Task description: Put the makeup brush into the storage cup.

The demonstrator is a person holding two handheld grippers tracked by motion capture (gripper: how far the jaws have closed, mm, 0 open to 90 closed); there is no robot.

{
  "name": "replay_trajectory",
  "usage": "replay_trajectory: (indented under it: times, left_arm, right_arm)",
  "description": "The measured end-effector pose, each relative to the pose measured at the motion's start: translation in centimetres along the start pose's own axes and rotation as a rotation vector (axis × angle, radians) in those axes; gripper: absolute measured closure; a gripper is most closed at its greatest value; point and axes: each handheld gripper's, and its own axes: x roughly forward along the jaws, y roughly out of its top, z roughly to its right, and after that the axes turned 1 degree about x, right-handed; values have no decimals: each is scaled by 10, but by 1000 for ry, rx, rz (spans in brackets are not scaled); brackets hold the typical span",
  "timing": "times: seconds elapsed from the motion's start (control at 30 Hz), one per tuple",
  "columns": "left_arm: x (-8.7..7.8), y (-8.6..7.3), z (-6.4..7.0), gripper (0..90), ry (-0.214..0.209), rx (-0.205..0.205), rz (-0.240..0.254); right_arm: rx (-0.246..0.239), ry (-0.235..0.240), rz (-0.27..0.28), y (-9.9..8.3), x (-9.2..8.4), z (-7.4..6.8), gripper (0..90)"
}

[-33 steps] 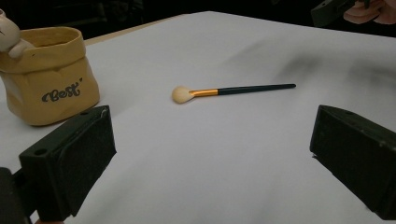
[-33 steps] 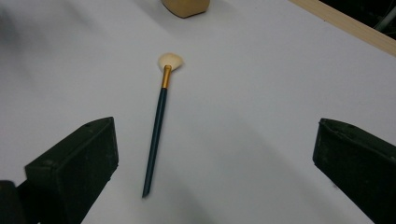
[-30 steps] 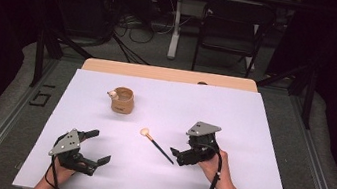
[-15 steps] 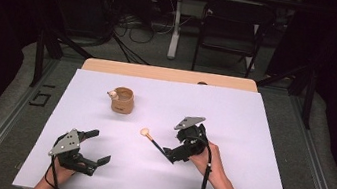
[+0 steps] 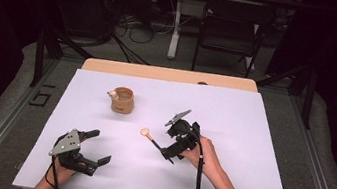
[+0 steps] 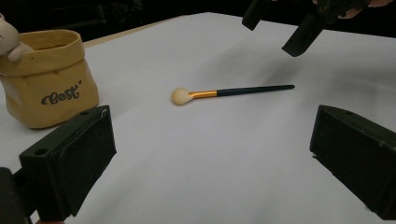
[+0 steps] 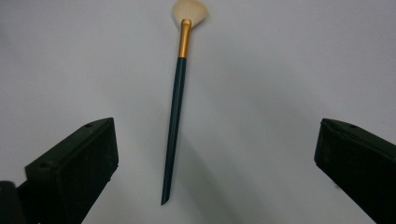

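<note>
A makeup brush (image 5: 152,140) with a cream head, gold ferrule and dark green handle lies flat on the white table (image 5: 252,127). My right gripper (image 5: 168,142) hovers open just above the handle's end, tilted down at it. In the right gripper view the brush (image 7: 175,112) runs up the gap between the wide-apart jaws of my right gripper (image 7: 215,172). My left gripper (image 5: 100,146) rests open at the front left, nothing in it. In its own view the left gripper (image 6: 210,163) faces the brush (image 6: 233,91), with the right gripper (image 6: 278,25) above the handle tip.
A tan pot (image 5: 122,100) lettered "Best" (image 6: 49,79), with a small white figure on its rim, stands behind and left of the brush. A wooden strip (image 5: 169,74) edges the table's far side. A chair (image 5: 229,28) and cables lie beyond.
My right gripper has moved left toward the brush and tipped down over its handle end. The left gripper and the brush have stayed put.
</note>
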Motion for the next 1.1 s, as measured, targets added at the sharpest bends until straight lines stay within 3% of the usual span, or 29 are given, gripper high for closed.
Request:
replay_trajectory:
  times: [0.13,0.23,0.27,0.3,0.43,0.7,1.03,1.1]
  left_arm:
    - [0,0,0,1,-1,3,-3]
    - [0,0,1,1,10,6,-2]
    - [0,0,0,1,-3,5,-3]
    - [0,0,1,1,15,3,1]
    - [0,0,1,1,13,2,-4]
    - [1,0,1,1,10,3,-5]
    - [1,0,1,1,4,4,-5]
    - [1,0,1,1,3,5,-6]
  right_arm:
    - [-11,-15,-57,3,6,-3,20]
    - [-21,-22,-85,5,8,-6,141]
    - [-19,-25,-97,6,9,-7,140]
    - [-26,-24,-101,6,10,-8,141]
    - [-39,-27,-133,9,12,-11,176]
    - [-86,2,-205,14,19,-17,427]
    - [-102,17,-315,17,30,-20,604]
    - [-103,21,-358,19,33,-18,655]
